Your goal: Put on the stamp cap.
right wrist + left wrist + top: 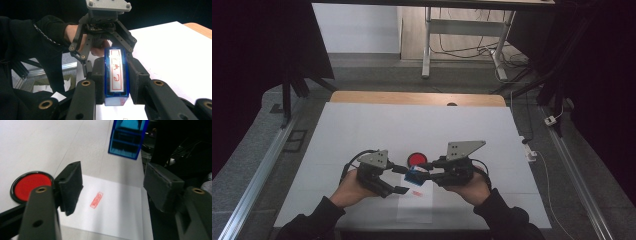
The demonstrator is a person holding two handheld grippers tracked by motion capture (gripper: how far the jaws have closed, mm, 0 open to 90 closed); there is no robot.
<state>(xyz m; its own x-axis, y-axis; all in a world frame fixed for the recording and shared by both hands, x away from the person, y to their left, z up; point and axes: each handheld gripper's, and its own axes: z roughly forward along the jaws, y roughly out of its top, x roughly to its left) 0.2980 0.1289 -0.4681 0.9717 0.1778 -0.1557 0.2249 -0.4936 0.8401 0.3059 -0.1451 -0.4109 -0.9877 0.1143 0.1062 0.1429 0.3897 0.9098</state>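
Right gripper view: we've got the right gripper (pixel 116 93) pinching the blue stamp (pixel 116 75); left gripper (pixel 112 192) spread, and the paper (pixel 112 220) is already stamped, so pretty much done.

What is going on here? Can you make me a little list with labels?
stamp: blue stamp, held up off the table
right gripper: right gripper shut on the stamp
left gripper: left gripper open, nothing between its jaws
paper: white paper flat on the table, bears a red print
ink pad: round red ink pad, uncovered, beyond the grippers
hands: a person's hands hold both grippers
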